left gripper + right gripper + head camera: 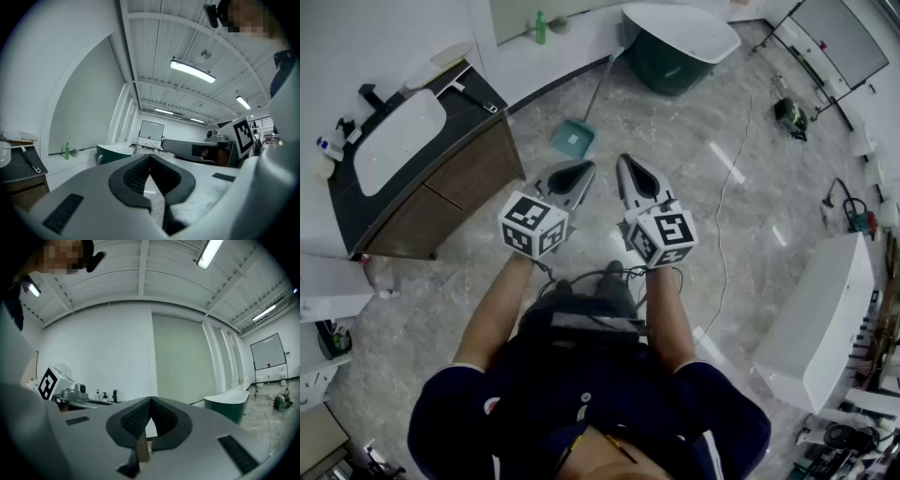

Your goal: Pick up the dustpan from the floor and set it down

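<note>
The teal dustpan (573, 139) lies on the marble floor, and its long thin handle (602, 84) slants up toward the dark green bathtub (675, 47). Both grippers are held level side by side at waist height, short of the dustpan and well above it. In the head view the left gripper (579, 171) and the right gripper (630, 167) point toward it. The left gripper (150, 157) has its jaw tips touching with nothing between them. The right gripper (151, 400) is likewise shut and empty.
A dark vanity with a white basin (398, 141) stands at the left, close to the dustpan. A green bottle (540, 28) sits on the ledge behind. A cable (727, 216) runs across the floor at the right, beside a white bathtub (820, 319).
</note>
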A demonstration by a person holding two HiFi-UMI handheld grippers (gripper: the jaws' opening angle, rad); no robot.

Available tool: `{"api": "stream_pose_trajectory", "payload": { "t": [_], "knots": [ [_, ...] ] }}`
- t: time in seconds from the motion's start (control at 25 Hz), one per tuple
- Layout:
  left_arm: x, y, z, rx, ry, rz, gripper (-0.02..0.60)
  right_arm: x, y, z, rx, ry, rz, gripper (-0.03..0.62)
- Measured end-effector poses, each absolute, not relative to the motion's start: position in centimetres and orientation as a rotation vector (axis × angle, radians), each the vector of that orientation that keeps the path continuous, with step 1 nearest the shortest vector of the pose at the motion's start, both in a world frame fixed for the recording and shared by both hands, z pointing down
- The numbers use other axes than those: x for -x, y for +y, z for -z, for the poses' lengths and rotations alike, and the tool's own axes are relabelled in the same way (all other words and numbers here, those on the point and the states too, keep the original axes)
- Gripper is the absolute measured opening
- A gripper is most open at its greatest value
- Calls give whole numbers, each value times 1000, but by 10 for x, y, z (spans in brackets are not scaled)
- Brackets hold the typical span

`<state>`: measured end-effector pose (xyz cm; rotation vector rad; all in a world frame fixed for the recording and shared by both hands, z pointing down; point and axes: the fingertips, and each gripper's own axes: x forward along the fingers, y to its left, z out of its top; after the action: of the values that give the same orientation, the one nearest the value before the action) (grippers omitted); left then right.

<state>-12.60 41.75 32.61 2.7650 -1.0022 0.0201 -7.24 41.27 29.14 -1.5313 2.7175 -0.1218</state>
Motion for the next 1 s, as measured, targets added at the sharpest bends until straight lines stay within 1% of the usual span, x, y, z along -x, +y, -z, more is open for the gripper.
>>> {"api": "stream_pose_trajectory", "payload": {
  "t": [0.8,1.0],
  "knots": [
    [136,392,-333,-2761,-969,-8,12,82,383,-302,1582,2706,159,6],
    [131,376,-338,-2755,-963,-14,12,73,366,-309,1602,2707,174,6]
  ]
}}
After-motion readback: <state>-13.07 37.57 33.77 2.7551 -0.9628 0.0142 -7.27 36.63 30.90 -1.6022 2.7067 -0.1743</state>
